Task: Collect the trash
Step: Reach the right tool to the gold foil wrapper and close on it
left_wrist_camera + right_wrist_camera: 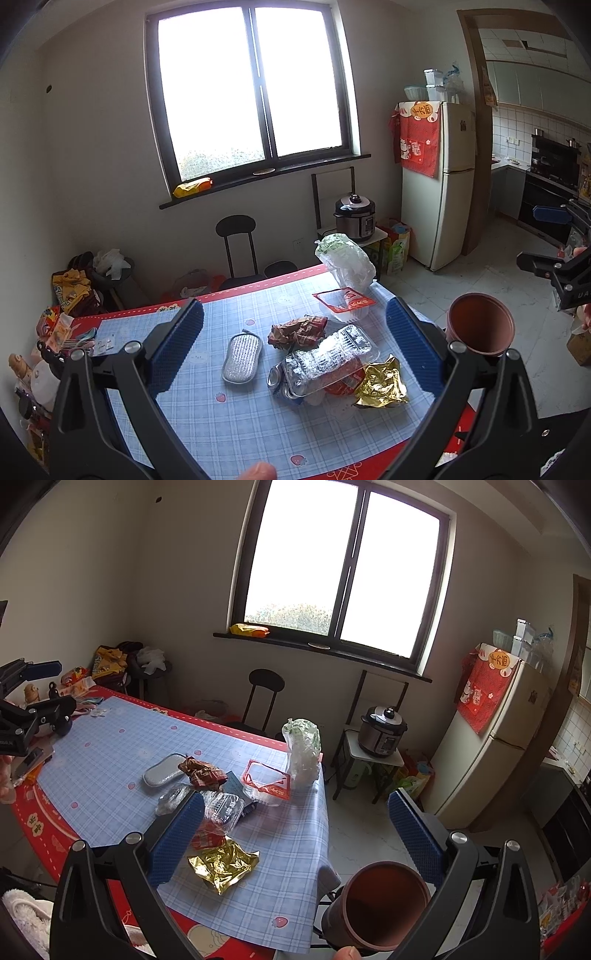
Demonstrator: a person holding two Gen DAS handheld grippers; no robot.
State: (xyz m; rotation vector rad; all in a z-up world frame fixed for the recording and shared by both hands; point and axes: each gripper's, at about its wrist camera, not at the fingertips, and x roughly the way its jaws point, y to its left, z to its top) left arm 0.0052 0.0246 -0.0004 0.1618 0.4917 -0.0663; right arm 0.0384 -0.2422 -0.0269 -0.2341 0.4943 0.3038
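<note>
Trash lies on the blue plaid tablecloth: a gold foil wrapper, a clear plastic container, a crumpled brown-red wrapper, a red-rimmed tray and a plastic bag. A silver pad lies beside them. A brown bin stands off the table's right edge. My left gripper hovers open above the pile. My right gripper is open and empty over the table corner and bin.
Snack packs and small items crowd the table's left end. A black chair stands behind the table, with a pressure cooker on a small stand and a fridge beyond. Tiled floor spreads to the right.
</note>
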